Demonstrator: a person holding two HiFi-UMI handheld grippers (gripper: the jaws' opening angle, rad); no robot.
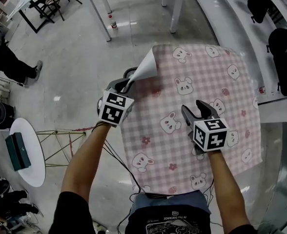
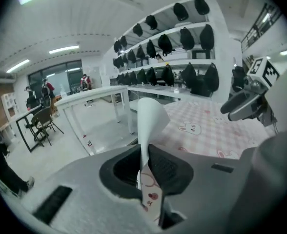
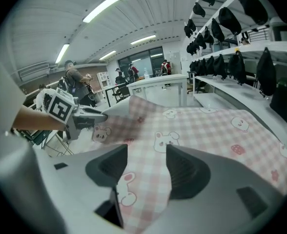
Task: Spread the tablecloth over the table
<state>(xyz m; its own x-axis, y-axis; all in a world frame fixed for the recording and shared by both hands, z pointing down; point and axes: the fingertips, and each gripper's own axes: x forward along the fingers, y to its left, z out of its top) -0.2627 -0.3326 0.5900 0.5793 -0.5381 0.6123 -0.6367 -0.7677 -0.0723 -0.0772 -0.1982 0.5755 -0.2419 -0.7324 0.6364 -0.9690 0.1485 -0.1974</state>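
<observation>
A pink checked tablecloth with bunny prints lies over the table. My left gripper is at the cloth's left edge, shut on it. The far-left corner is lifted and curled over, so its white underside shows. In the left gripper view the cloth's edge stands up between the closed pads of the left gripper. My right gripper hovers over the middle of the cloth, open. In the right gripper view the right gripper has only flat cloth showing through the gap between its jaws.
A round white side table with a dark box stands on the floor at the left. White table legs and a small bottle are beyond the table. Shelves with black bags run along the right. A person's legs show far left.
</observation>
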